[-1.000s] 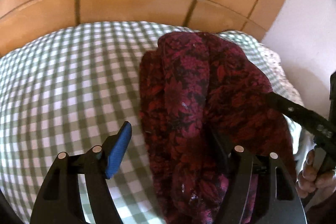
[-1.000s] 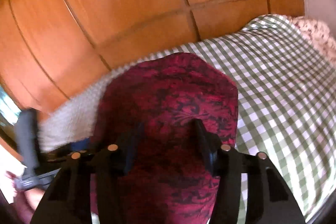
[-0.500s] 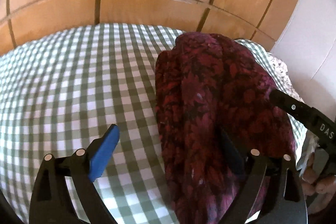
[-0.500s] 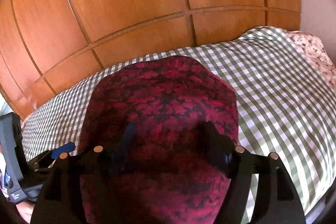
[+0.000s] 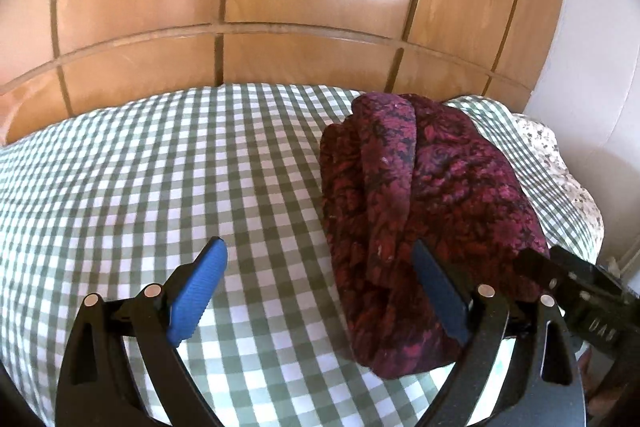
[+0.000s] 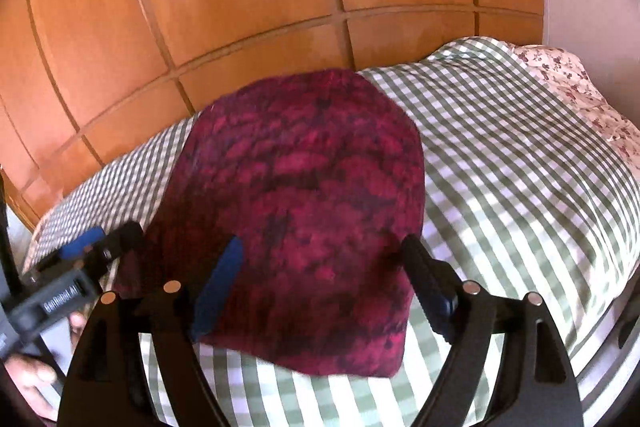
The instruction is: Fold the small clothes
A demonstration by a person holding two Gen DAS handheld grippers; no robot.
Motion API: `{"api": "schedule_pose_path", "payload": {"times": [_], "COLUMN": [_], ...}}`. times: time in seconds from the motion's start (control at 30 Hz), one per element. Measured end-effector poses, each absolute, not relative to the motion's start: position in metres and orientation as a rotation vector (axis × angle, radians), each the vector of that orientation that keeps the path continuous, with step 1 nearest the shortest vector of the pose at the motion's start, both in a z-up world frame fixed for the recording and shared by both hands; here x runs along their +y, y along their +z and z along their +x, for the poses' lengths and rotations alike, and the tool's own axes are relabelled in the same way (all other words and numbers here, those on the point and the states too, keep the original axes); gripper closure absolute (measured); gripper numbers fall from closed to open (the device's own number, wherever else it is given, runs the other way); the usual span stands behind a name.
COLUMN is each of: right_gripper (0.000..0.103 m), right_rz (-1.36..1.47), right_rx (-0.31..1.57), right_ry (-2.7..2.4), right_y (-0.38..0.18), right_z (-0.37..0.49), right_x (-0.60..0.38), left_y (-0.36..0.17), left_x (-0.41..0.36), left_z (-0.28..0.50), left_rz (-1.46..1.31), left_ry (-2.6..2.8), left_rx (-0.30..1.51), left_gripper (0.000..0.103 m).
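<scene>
The folded dark red garment with a black leafy print [image 5: 424,211] lies as a thick bundle on the bed's green-and-white checked sheet [image 5: 168,179]. In my left wrist view it runs from about 12 o'clock down to 5 o'clock, with rolled ridges along its left side. In my right wrist view the same bundle [image 6: 312,211] fills the middle, its near edge lying flat on the sheet at 6 o'clock.

My left gripper [image 5: 320,291] stands wide and released. Its left blue-padded finger [image 5: 198,291] is over bare sheet at 8 o'clock; the right finger [image 5: 440,295] is beside the garment's near end at 4 o'clock, and I cannot tell whether it touches the cloth. Nothing is pinched.

My right gripper [image 6: 320,291] is opening. The garment's near end sits between the fingers [image 6: 218,287], which stand at 7 and 5 o'clock on either side of the cloth without clamping it.

In my left view the other gripper's black body shows at 4 o'clock against the bundle's right edge. In my right view my left gripper [image 6: 80,259] shows at 8 o'clock, with part of my left hand [image 6: 28,379] below it.

Beyond the sheet, glossy orange-brown wooden panels [image 6: 240,7] span the top. A white floral-print cloth [image 6: 576,95] lies at 2 o'clock.
</scene>
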State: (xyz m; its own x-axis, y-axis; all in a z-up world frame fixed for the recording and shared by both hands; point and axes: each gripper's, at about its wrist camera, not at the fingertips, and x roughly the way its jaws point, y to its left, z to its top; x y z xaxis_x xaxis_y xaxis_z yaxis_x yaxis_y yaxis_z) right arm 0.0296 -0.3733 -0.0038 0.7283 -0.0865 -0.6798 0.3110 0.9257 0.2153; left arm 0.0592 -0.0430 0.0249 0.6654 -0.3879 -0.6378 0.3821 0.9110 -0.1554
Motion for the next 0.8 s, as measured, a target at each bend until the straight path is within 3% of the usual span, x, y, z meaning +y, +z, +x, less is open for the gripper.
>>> {"api": "schedule_pose_path", "payload": {"times": [0.27,0.5,0.8], "right_gripper": [0.017,0.002,0.002], "right_rz": [0.299,0.285,0.263], "right_rx": [0.725,0.666,0.648], "right_ry": [-0.226,-0.275,-0.4], "right_y": [-0.003,0.017,0.019], "right_z": [0.027,0.004,-0.025], "right_x": [-0.362,-0.347,-0.333], "left_y": [0.033,0.04,0.037], "left_x": [-0.049,-0.047,-0.034], "left_z": [0.047,0.028,0.0], "left_rz": [-0.004,-0.004,0.001], "left_ry": [-0.413,-0.394,-0.368], "left_rx": [0.703,0.653,0.626], "left_gripper": [0.011,0.011,0.004]}}
